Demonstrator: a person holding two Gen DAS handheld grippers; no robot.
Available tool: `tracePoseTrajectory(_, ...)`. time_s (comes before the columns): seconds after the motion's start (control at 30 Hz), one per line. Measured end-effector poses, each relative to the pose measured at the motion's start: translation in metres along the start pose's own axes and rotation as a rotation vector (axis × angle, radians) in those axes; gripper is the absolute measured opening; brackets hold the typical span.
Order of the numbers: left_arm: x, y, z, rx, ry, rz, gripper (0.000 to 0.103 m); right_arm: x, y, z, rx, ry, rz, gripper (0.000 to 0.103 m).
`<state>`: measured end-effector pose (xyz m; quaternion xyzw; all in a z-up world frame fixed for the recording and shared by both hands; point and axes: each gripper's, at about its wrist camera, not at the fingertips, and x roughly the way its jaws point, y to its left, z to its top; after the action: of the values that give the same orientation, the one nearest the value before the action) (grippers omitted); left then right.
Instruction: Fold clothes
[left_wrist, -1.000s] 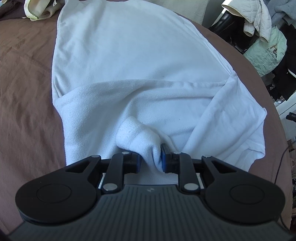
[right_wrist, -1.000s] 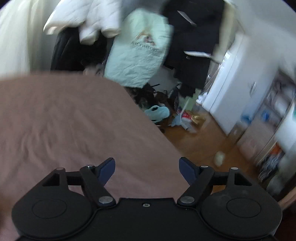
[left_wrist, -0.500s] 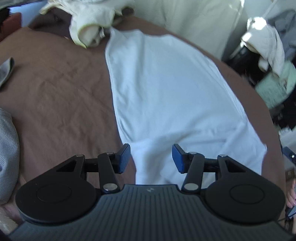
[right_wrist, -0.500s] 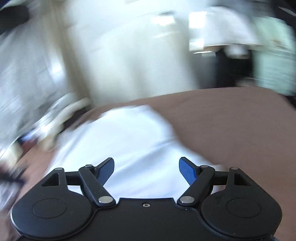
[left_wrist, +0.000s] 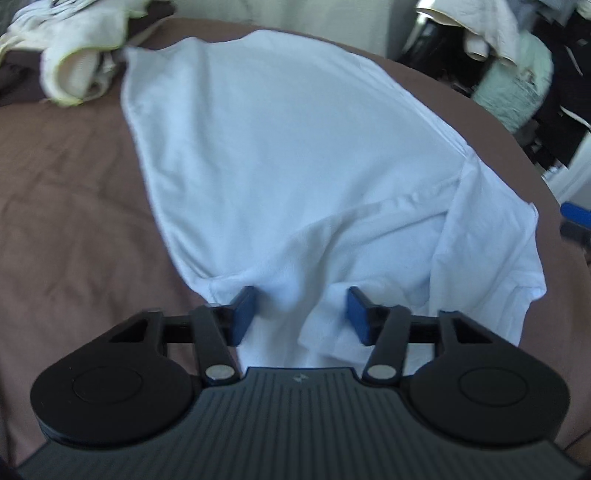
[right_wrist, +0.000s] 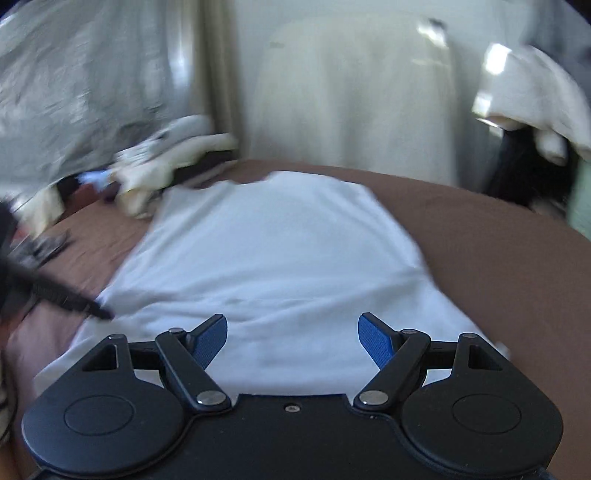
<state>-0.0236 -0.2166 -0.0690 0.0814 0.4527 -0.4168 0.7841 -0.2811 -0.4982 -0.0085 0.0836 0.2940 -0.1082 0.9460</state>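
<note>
A white T-shirt (left_wrist: 295, 155) lies spread on the brown bed cover (left_wrist: 74, 206), its near part rumpled, with one sleeve (left_wrist: 491, 258) folded in at the right. My left gripper (left_wrist: 301, 315) is low at the shirt's near edge. Its jaws are closing, and a ridge of white cloth stands between the blue pads (left_wrist: 243, 314), which are still apart and do not pinch it. In the right wrist view the same T-shirt (right_wrist: 273, 251) stretches away from me. My right gripper (right_wrist: 291, 339) hovers open over its near end with nothing in its jaws.
A cream garment (left_wrist: 77, 62) lies bunched at the far left of the bed. Hung clothes and a pale green bag (left_wrist: 517, 85) crowd the right beyond the bed's edge. A pale curtain (right_wrist: 351, 92) hangs behind. A blurred black ribbed shape (right_wrist: 62, 295) pokes in at the left.
The left gripper let go of the bunched cloth it held, opened, and now straddles a ridge of the shirt. The right view swung from the cluttered floor round to the shirt.
</note>
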Motion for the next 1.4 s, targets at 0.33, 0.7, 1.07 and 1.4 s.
tracePoseTrajectory(0.33,-0.08,0.019,-0.027,-0.181,-0.264,0.246,0.0,0.027,-0.121,-0.04,0.009,0.164,-0.258,0.081)
tracePoseTrajectory(0.7,-0.042,0.014,-0.028,-0.207,-0.178,-0.073,0.039,0.069,-0.128,-0.042,-0.041,0.112,-0.235,0.08)
tracePoseTrajectory(1.07,-0.02,-0.01,-0.03,-0.107,-0.134,-0.082,0.039,0.064,-0.148,-0.041,0.176,-0.098,-0.38,0.028)
tracePoseTrajectory(1.4,-0.017,-0.031,-0.03,0.037,-0.11,-0.051,0.041,0.044,-0.083,-0.05,0.082,0.028,-0.607,0.035)
